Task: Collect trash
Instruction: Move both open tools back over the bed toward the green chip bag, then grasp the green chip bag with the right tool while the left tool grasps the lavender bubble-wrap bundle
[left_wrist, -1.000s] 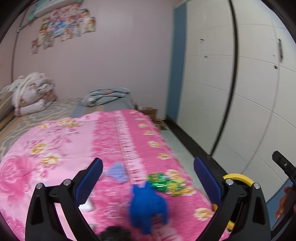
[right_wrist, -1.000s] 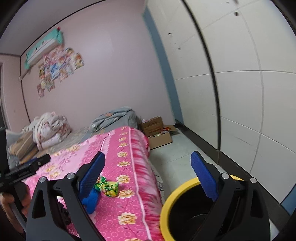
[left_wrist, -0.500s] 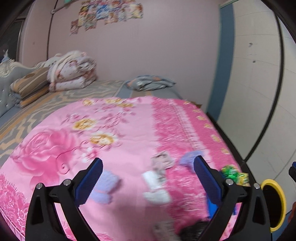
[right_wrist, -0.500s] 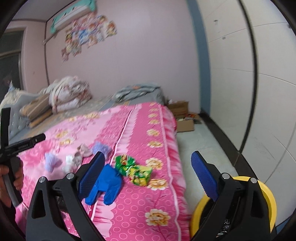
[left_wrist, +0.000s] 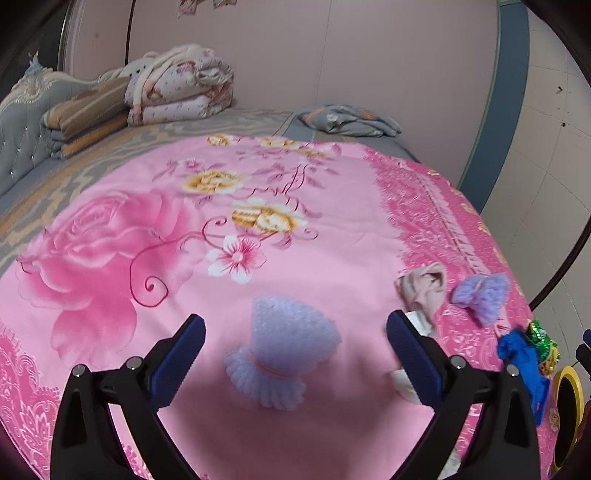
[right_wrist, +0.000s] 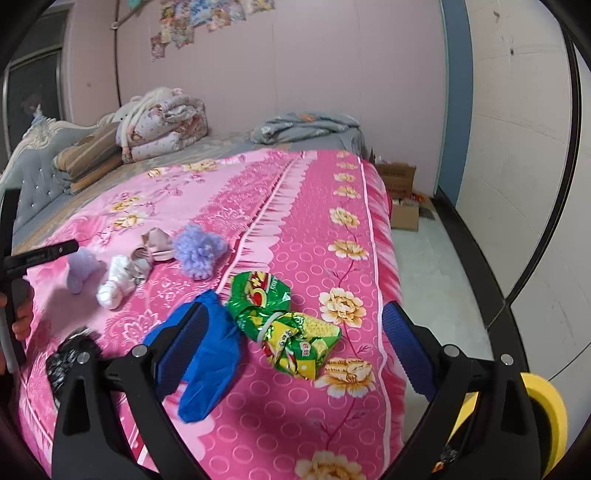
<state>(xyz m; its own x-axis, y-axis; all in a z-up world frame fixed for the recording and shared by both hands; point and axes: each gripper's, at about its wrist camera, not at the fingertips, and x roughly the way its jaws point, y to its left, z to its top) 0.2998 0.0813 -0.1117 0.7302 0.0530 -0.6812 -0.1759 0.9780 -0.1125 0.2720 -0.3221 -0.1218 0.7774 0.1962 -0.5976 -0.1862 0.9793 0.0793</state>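
**Both grippers spread over the bed litter**

Left gripper (left_wrist: 295, 354) I hold with jaws apart, empty, a lilac foam wrap (left_wrist: 282, 354) lying between them on the pink bedspread (left_wrist: 258, 206). My right gripper (right_wrist: 291, 343), also spread and empty, hangs above the green snack wrapper (right_wrist: 284, 325) beside a blue shoe cover (right_wrist: 210, 354); the yellow-rimmed bin (right_wrist: 546, 413) stands on the floor at right.
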